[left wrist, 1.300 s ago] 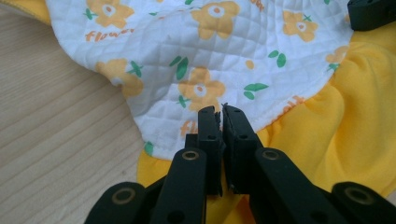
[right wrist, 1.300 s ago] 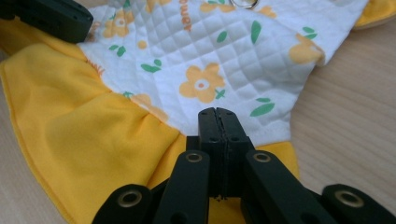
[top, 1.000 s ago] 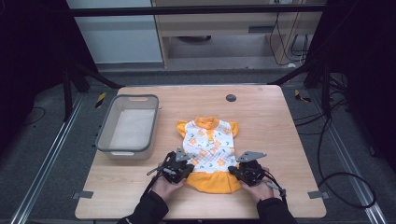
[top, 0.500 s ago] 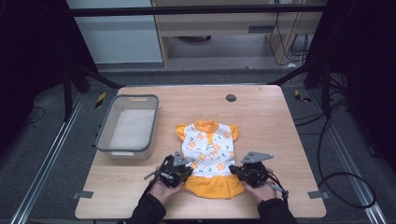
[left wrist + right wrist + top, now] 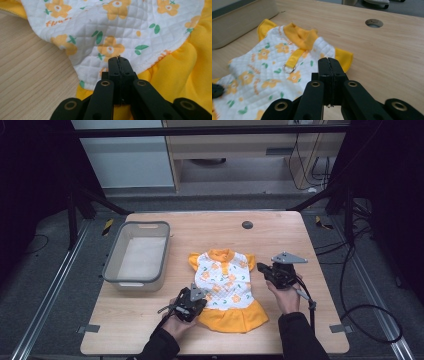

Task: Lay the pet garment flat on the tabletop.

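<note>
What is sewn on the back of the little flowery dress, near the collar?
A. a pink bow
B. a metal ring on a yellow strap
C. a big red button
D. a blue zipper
B: the right gripper view shows a small metal ring hanging from a yellow strap just below the collar of the dress.
</note>
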`<state>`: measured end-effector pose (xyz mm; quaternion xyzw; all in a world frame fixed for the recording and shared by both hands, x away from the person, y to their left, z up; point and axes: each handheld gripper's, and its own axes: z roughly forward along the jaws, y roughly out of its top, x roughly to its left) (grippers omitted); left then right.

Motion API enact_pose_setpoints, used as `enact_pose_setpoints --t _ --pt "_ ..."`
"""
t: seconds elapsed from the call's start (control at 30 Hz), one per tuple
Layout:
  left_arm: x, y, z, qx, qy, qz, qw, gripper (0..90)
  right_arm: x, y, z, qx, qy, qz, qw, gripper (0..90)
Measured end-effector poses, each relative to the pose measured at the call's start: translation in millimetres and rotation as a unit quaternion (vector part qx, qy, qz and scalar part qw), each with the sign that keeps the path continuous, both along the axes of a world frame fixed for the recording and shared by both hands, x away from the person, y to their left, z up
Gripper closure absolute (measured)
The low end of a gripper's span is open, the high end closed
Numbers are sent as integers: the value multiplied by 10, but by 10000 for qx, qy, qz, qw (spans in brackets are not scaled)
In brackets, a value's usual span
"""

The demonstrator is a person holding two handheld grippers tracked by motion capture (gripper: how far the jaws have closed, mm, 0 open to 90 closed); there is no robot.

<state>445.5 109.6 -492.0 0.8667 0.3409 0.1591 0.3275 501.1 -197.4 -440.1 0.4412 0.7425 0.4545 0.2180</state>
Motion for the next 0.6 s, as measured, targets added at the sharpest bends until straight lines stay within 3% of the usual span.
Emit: enact_pose_setpoints --t 0.03,0.13,0.3,0.6 --pt "0 2 -1 10 -6 -21 10000 899 116 23 4 -29 16 -65 10000 858" --pt "4 7 -5 25 -24 -55 10000 898 226 49 -2 -72 42 -144 9999 829" --pt "2 7 -3 99 -77 -116 9999 898 538 125 -118 -169 124 -334 9992 694" --pt "14 18 3 173 -86 -82 9998 898 804 190 -412 -388 363 -337 9980 609"
